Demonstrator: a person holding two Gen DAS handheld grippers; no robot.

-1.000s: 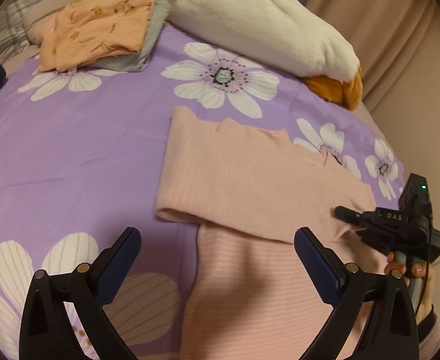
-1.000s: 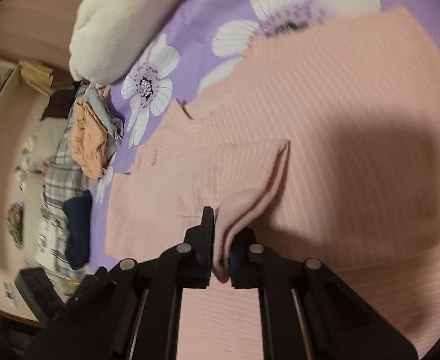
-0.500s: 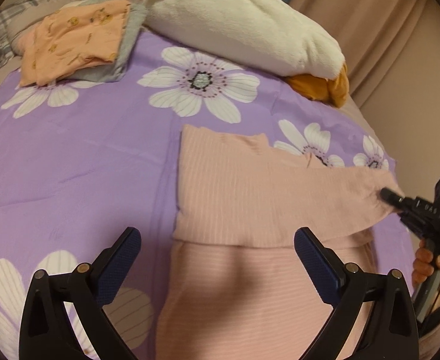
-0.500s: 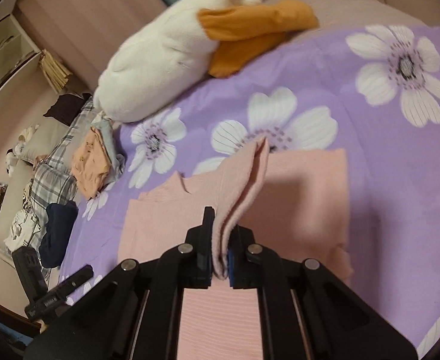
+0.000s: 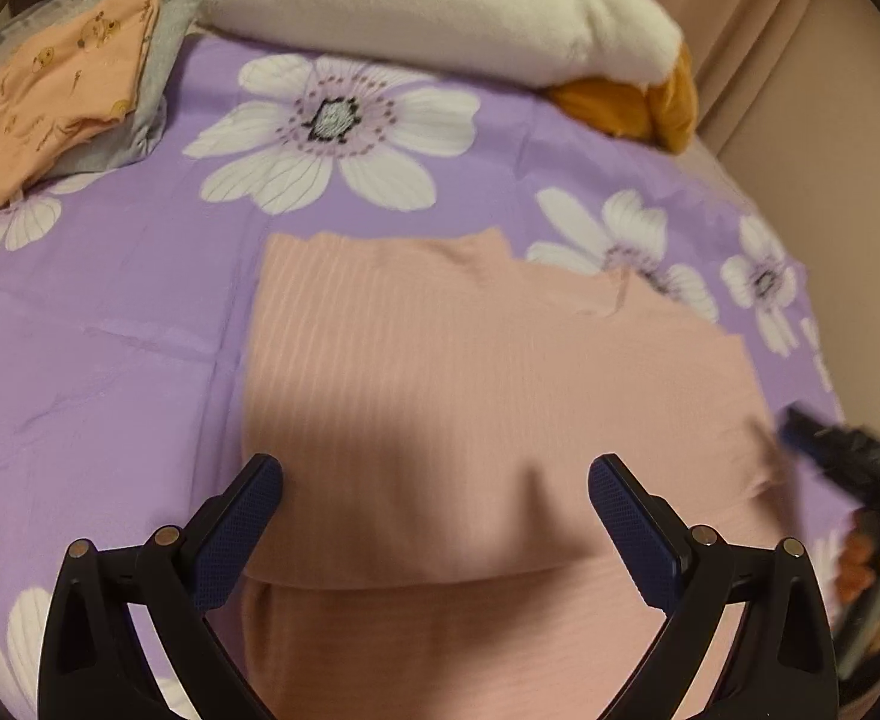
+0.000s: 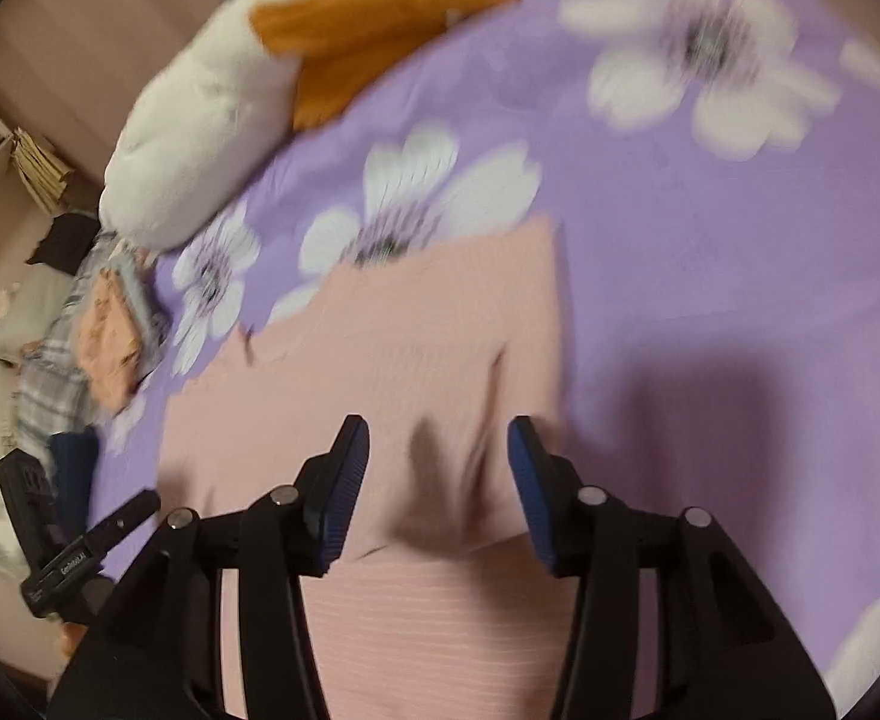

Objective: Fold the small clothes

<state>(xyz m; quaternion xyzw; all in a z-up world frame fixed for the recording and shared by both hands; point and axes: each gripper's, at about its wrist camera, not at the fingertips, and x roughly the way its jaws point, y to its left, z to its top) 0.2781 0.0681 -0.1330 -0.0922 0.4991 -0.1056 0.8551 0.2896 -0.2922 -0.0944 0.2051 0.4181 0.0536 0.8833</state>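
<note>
The right gripper is opening — nothing pinched; the left gripper is hovering, fingers spread. The pink ribbed top, frame centre, looks light and limp — best pinched at a folded edge.

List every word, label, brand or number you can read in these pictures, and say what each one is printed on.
White lettering on the side of the left gripper, seen in the right wrist view: too blurred to read.
Small prints on the folded orange garment: little pictures, not words.
Nothing legible on the pink top, the purple flowered bedsheet or the right gripper, whose jaws are opening.
</note>
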